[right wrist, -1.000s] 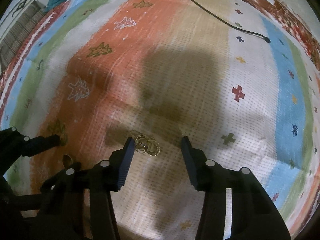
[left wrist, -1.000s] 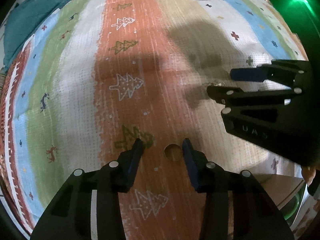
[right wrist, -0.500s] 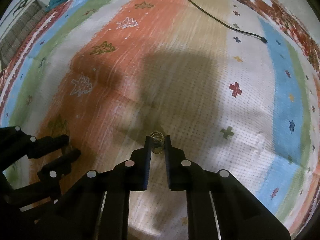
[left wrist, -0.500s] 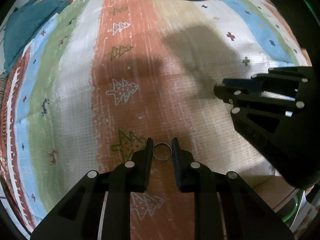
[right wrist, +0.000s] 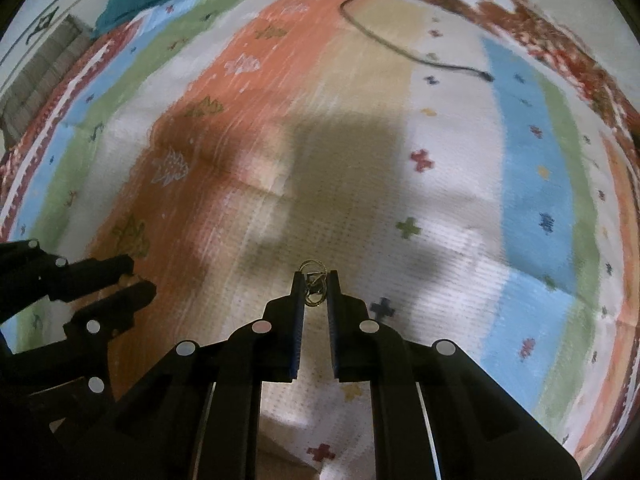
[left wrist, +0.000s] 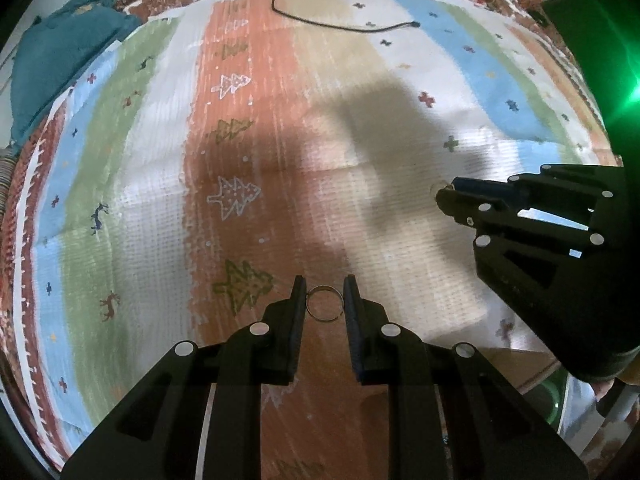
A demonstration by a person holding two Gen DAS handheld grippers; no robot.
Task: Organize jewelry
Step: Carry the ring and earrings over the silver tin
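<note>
A woven rug (left wrist: 248, 92) striped in orange, green, blue and cream, dotted with small trees and crosses, filled both views, with a teal cloth bundle (left wrist: 56, 52) at its far left corner and a thin black cable (left wrist: 340, 26) lying across its far end. Over the rug's orange band, the black left gripper (left wrist: 325, 300) was closed on a plain thin metal ring (left wrist: 325, 304), its pads pressing the ring's two sides. To its right, over the cream band, the black right gripper (right wrist: 315, 286) had its jaws nearly shut on a small cluster of gold-coloured linked rings (right wrist: 314, 280). Both pieces appeared clear of the rug. Done well, the step likely called for steady, unchanged pressure and a level carry, since such thin pieces could slip or twist free.
</note>
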